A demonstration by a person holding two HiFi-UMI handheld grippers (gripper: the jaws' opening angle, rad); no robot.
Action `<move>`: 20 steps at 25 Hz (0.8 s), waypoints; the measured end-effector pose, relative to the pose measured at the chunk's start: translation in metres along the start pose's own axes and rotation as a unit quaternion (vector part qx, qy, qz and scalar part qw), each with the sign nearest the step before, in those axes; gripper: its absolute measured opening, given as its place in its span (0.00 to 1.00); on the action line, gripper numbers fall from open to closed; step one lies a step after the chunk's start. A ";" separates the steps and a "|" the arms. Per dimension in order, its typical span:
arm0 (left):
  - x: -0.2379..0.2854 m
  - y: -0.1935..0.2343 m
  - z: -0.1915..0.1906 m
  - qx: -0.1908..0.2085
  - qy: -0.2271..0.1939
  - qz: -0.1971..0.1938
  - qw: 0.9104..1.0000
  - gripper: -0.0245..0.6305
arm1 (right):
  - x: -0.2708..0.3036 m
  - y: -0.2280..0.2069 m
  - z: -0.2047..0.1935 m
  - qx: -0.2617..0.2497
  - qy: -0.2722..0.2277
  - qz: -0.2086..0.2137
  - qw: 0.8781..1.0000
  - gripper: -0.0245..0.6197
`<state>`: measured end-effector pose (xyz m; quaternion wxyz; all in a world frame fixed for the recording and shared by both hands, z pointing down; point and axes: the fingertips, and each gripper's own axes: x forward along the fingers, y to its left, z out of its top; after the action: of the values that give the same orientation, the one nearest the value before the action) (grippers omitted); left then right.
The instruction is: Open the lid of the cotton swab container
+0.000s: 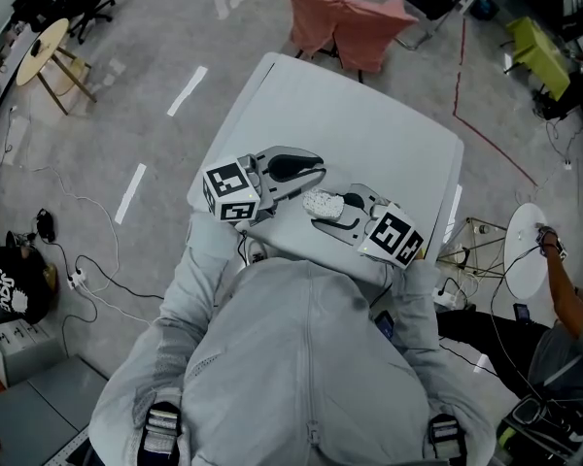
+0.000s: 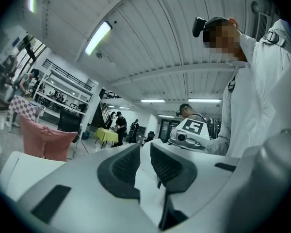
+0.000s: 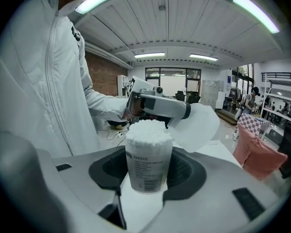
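Squarely between right gripper [image 3: 148,173] jaws, cotton swab container [image 3: 148,147] held upright, lid [image 3: 200,126] open, left gripper [image 2: 144,160] jaws closing empty nearby

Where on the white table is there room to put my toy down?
The far half of the table, toward the pink chair, is bare. The near edge by the person is crowded: the right claw holds the swab jar there, and the left claw is closing beside it, on what I can't tell.

Head view above table [image 1: 350,115]; opposed, close gripper views.
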<state>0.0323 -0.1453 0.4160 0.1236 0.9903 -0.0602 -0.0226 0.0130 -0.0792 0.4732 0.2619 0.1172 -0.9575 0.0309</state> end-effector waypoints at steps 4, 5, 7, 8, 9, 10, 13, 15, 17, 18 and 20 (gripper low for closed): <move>0.001 0.003 0.001 -0.001 -0.002 -0.003 1.000 0.15 | -0.002 -0.004 0.001 -0.002 -0.007 -0.002 1.000 0.39; 0.002 0.004 0.001 -0.002 -0.001 -0.003 1.000 0.15 | -0.002 -0.005 0.001 0.000 -0.010 -0.003 1.000 0.39; 0.003 0.007 0.001 -0.007 0.001 -0.002 1.000 0.15 | -0.003 -0.007 0.002 0.005 -0.018 -0.005 1.000 0.39; 0.003 0.008 0.000 -0.012 0.001 -0.001 1.000 0.15 | -0.002 -0.007 0.002 0.008 -0.022 -0.007 1.000 0.39; 0.003 0.009 0.000 -0.019 0.000 0.001 1.000 0.15 | -0.002 -0.007 0.003 0.010 -0.026 -0.009 1.000 0.39; 0.003 0.010 -0.001 -0.028 -0.001 0.001 1.000 0.15 | -0.002 -0.007 0.005 0.011 -0.030 -0.010 0.999 0.39; 0.004 0.014 -0.003 -0.056 0.002 0.000 0.998 0.15 | -0.003 -0.008 0.006 0.017 -0.037 -0.013 0.999 0.39; 0.003 0.017 -0.006 -0.077 0.008 -0.001 0.997 0.15 | -0.002 -0.008 0.004 0.018 -0.036 -0.014 0.999 0.39; 0.001 0.018 -0.009 -0.100 0.015 -0.004 0.995 0.15 | 0.000 -0.006 0.005 0.020 -0.038 -0.016 0.999 0.39; 0.000 0.018 -0.011 -0.107 0.017 -0.005 0.994 0.15 | 0.001 -0.006 0.005 0.021 -0.040 -0.016 0.999 0.39; 0.000 0.019 -0.010 -0.104 0.018 -0.007 0.994 0.15 | 0.003 -0.007 0.003 0.025 -0.046 -0.019 0.998 0.39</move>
<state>0.0305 -0.1606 0.4304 0.2264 0.9728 -0.0483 -0.0117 0.0112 -0.0868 0.4722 0.2155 0.1432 -0.9649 0.0443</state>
